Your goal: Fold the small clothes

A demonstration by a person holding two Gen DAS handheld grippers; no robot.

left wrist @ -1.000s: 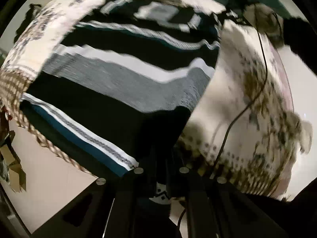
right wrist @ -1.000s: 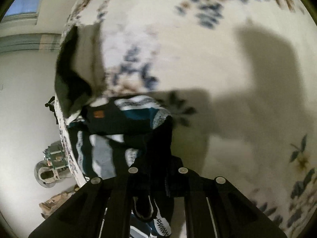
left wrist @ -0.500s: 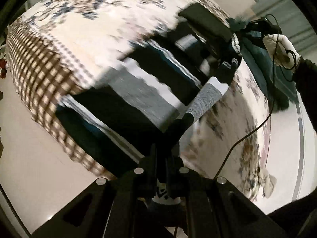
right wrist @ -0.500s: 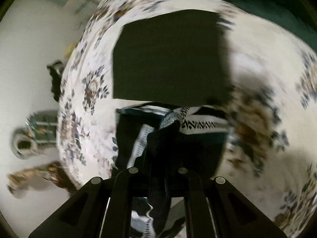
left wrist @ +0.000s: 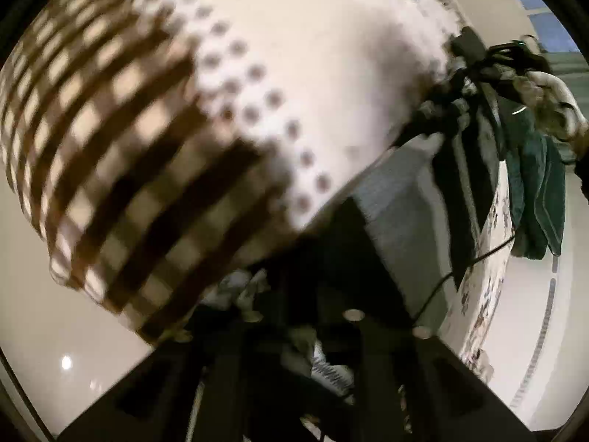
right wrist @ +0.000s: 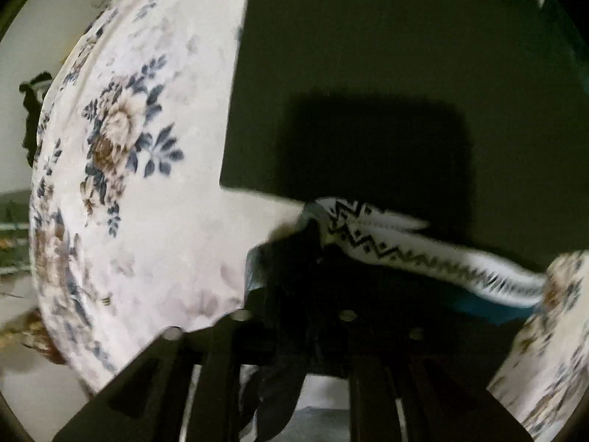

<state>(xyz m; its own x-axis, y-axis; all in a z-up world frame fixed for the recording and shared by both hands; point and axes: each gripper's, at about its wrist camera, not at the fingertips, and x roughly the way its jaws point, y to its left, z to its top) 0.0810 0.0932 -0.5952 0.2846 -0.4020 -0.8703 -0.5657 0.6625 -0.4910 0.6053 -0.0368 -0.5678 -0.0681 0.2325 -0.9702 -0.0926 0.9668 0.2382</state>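
Observation:
A striped knit garment in black, grey, white and teal [left wrist: 397,199] hangs stretched between the two grippers over a bed. My left gripper [left wrist: 302,305] is shut on its dark lower edge. My right gripper [right wrist: 294,294] is shut on another dark edge; a white band with a black zigzag pattern [right wrist: 423,254] trails to the right of it. In the left wrist view the right gripper and the gloved hand holding it [left wrist: 545,88] show far off at the upper right. Both views are blurred.
The bed has a white floral sheet [right wrist: 129,169] with a brown checked border [left wrist: 121,169]. A flat dark green folded cloth [right wrist: 405,84] lies on the bed ahead of the right gripper. Teal cloth [left wrist: 537,191] hangs at the bed's far side. A black cable [left wrist: 489,250] runs along the bed edge.
Both grippers have swung with the garment. The left view has turned toward the checked border, with the garment now to its right. The right gripper has come closer to the dark green cloth.

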